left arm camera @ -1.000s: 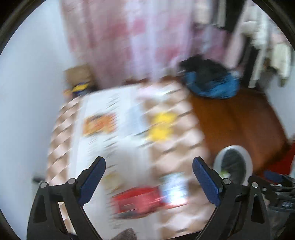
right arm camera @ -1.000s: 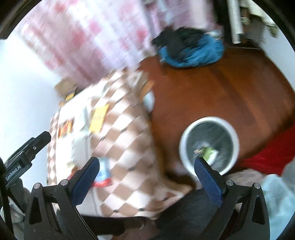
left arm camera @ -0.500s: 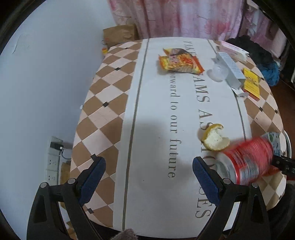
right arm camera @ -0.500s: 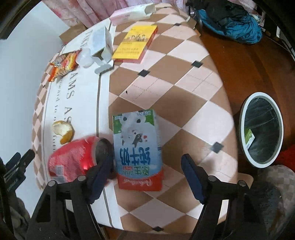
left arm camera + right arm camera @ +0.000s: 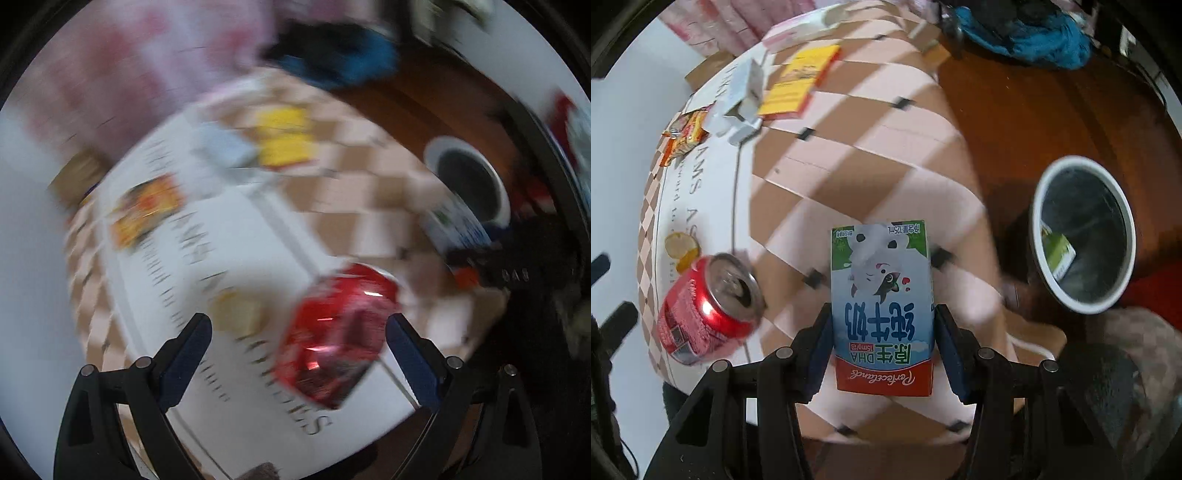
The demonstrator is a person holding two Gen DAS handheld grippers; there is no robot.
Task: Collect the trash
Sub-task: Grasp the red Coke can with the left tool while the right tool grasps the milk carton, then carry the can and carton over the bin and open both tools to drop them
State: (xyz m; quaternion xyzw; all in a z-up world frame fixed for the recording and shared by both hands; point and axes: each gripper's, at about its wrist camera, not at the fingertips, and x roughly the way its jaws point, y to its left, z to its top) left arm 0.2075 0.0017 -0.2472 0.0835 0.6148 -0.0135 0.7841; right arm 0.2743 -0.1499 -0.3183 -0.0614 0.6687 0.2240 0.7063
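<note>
Checkered tablecloth [image 5: 871,122] carries the trash: right gripper [image 5: 882,343] clamps the milk carton [image 5: 882,295], long axis pointing forward, bin [image 5: 1084,236] right of it; left gripper [image 5: 297,341] gapes around the red can [image 5: 336,332], unclosed.

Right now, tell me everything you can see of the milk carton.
The milk carton is a small rectangular paper box: blue and white front with a cartoon animal, green corners, red band reading Perfectland. It looks intact. The right gripper clamps its lower sides, a finger on each. It is seen above the checked tablecloth; whether it touches it is unclear.
</note>
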